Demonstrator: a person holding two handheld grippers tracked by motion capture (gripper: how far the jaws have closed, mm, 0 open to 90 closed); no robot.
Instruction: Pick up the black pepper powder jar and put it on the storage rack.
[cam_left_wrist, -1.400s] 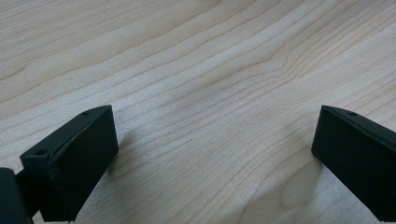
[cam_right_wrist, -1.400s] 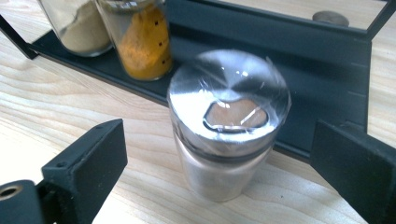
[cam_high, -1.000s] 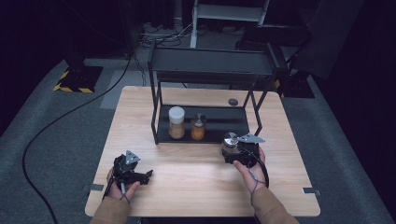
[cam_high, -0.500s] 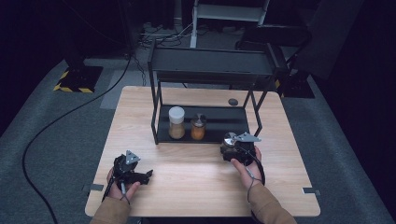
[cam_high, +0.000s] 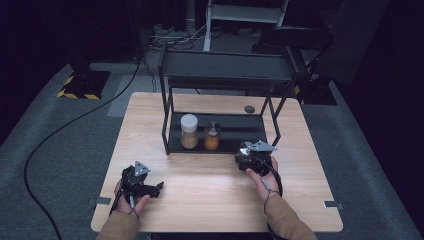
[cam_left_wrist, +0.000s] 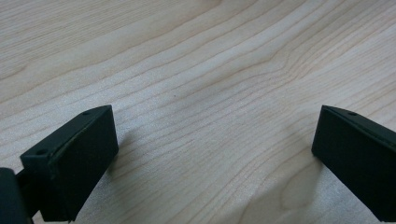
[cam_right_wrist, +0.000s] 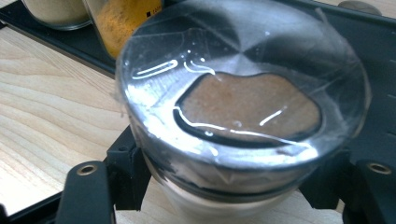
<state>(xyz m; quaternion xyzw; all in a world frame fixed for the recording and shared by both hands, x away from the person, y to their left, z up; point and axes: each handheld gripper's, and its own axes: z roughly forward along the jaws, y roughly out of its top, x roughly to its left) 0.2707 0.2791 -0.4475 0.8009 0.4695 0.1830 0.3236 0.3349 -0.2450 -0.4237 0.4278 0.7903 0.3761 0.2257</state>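
A squat spice jar (cam_right_wrist: 243, 107) with a silver lid and a clear window over brown powder stands on the wooden table (cam_high: 210, 185), just in front of the black rack's lower tray (cam_high: 240, 127). My right gripper (cam_right_wrist: 233, 191) has just been closing with the jar between its jaws. Both jaws now press against the jar's sides below the lid. In the high view the right gripper (cam_high: 250, 157) sits at the rack's front right corner. My left gripper (cam_left_wrist: 215, 154) rests low over bare wood with its jaws wide open and nothing between them. The high view puts the left gripper (cam_high: 150, 190) near the table's front left.
A black two-tier rack (cam_high: 225, 65) stands at the back of the table. On its lower tray are a white-lidded jar (cam_high: 189, 131) and a smaller jar of orange spice (cam_high: 212, 136). A small dark round object (cam_high: 249, 109) lies behind the tray.
The right hand has crept a little toward the rack with its gripper at the jar. The left hand and its gripper have stayed put.
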